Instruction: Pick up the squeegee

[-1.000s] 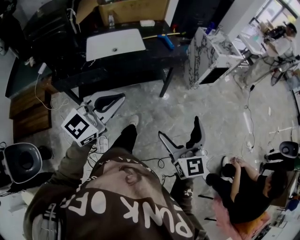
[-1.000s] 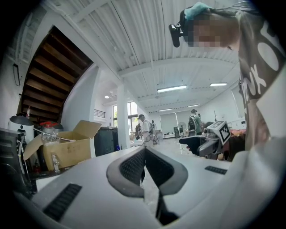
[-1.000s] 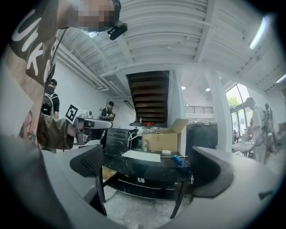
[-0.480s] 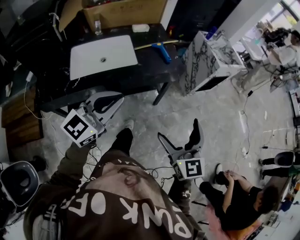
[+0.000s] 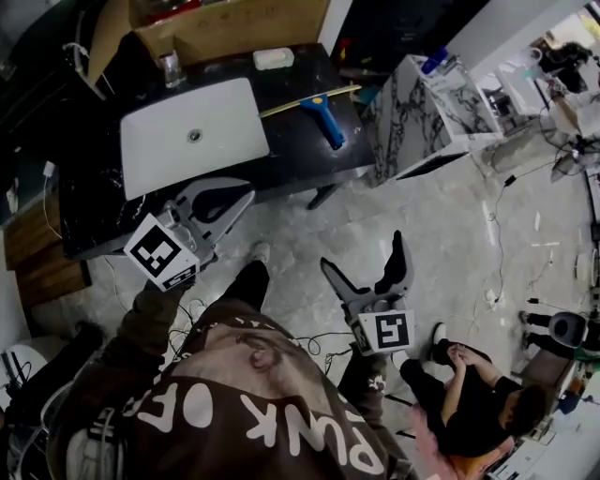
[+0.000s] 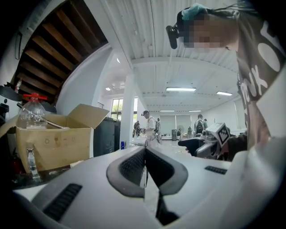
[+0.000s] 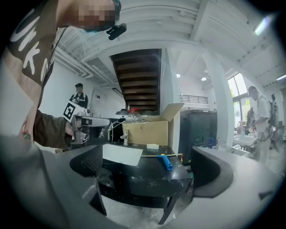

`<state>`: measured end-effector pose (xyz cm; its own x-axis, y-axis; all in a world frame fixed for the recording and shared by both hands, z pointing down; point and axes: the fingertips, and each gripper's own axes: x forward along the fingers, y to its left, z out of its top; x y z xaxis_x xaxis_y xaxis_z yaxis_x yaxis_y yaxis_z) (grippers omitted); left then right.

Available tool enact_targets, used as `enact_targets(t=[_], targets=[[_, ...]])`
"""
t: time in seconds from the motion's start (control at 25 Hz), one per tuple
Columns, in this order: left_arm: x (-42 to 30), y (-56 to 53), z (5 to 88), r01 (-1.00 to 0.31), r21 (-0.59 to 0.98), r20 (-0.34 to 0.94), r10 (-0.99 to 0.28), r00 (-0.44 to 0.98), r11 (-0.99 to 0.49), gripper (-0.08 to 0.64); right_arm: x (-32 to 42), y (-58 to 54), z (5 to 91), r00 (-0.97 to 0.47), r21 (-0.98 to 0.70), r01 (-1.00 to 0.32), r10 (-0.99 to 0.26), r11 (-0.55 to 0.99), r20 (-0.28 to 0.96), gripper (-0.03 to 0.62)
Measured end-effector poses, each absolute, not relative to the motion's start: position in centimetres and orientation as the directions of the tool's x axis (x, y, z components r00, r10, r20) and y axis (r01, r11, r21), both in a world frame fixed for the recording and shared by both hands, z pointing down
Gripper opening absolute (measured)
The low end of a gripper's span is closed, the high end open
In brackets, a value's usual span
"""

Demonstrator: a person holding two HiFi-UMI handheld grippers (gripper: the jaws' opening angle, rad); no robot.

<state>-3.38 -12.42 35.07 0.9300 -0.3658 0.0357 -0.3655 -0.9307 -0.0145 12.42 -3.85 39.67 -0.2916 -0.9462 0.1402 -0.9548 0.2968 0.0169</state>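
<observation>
Blue in the handle and yellow along the blade, the squeegee (image 5: 323, 116) is lying flat on the black table (image 5: 300, 152), just to the right of the white sink (image 5: 192, 136) and nearer the person than the cardboard box (image 5: 234, 28). Nothing is touching it. The person is standing back from the table, holding both tools out in front. The right tool (image 5: 362, 255) is gaping wide over the floor with nothing between its jaws. In the right gripper view it is pointing at the table, and the squeegee is showing far off in the gap. The left tool (image 5: 242, 199) is hovering by the table's front edge below the sink, its jaws pressed together on nothing. By the look of it, the task is only beginning, with no reach to the handle and no grasp made. Reaching over the table, closing on the blue handle and lifting are all yet to come. The right tool, already wide, seems better placed for that.
</observation>
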Motion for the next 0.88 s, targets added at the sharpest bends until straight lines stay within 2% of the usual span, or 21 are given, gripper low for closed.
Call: enact_targets(t=[0.88], targets=[[0.3,-28.5,38.3,-0.290,0.078,0.070,-0.285,0.956,-0.954,0.003,14.7,-23.7,44.2,-0.279,0.027,-0.955,-0.925,0.296,0.258,0.595]])
